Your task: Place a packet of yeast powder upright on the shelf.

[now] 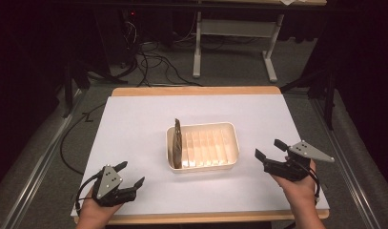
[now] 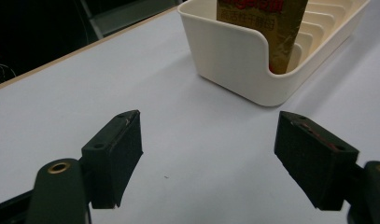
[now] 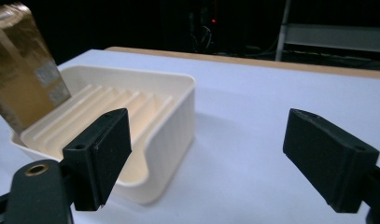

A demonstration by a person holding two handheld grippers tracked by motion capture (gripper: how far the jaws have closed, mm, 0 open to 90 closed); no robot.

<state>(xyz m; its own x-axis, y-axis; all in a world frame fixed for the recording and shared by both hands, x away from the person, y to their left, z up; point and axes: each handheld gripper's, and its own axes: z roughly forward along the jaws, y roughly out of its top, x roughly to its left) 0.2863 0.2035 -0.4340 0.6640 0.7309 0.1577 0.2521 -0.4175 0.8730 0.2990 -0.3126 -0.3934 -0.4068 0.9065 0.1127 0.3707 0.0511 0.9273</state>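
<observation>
The tabletop (image 1: 134, 124) is white with a pale wooden edge showing at its far and near sides. Around it lies grey carpet (image 1: 239, 71), lit in the middle and falling into darkness at both sides. Beyond the tabletop stands a white desk frame (image 1: 232, 28) on two legs with flat feet. Black cables (image 1: 153, 62) tangle on the carpet left of it, and one loops past the tabletop's left side. A small red light (image 1: 132, 13) glows in the dark far background.
</observation>
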